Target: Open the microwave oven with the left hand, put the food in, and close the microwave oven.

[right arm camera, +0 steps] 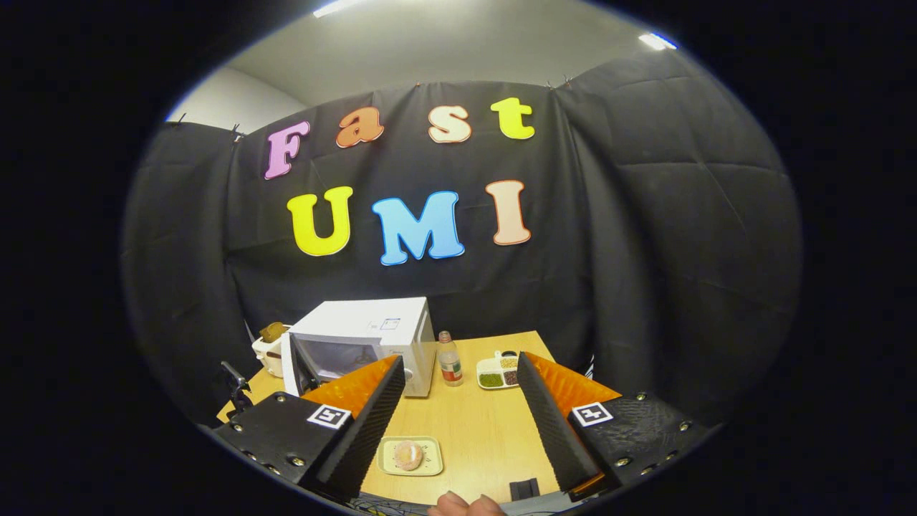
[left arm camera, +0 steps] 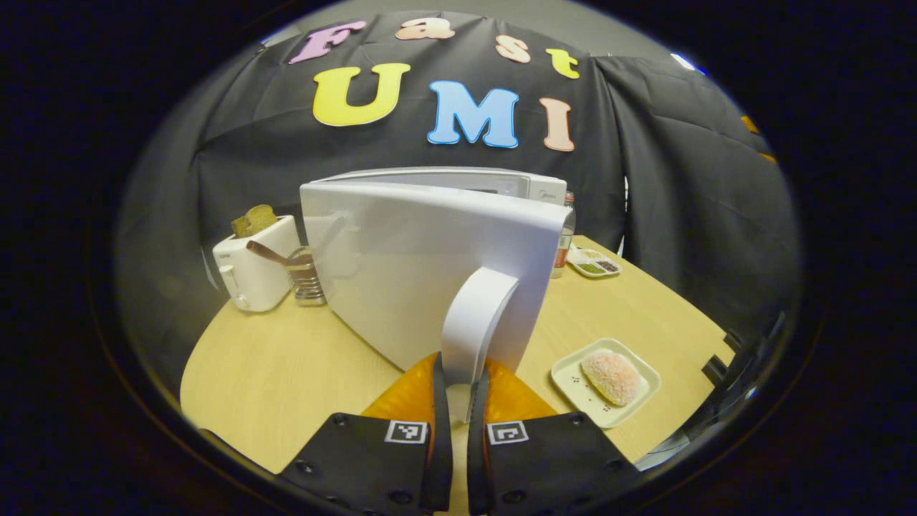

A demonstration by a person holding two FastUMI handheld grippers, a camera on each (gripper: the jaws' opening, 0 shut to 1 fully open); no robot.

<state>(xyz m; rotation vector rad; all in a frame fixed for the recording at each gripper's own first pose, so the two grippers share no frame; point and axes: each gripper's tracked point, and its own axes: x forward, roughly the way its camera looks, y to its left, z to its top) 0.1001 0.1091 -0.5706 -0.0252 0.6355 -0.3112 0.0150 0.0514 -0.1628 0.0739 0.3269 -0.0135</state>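
- White microwave door [left arm camera: 423, 272] stood partly open, its handle [left arm camera: 476, 322] pinched in the left gripper [left arm camera: 458, 401]; pulling along the hinge arc would suit.
- Food on its plate [right arm camera: 410, 456] waited on the table [right arm camera: 473, 423], below the wide-open right gripper [right arm camera: 455, 408].

I see a light wooden table [right arm camera: 487, 423] carrying everything here. At its back stand a white toaster [left arm camera: 256, 271], a small metal rack [left arm camera: 306, 281] just beside it, the white microwave oven [right arm camera: 365, 340], a bottle [right arm camera: 449, 360] and a divided dish of small foods [right arm camera: 498, 371]. Near the front edge lies a pale plate [right arm camera: 410, 456] with a round pink piece of food [right arm camera: 408, 454] on it.
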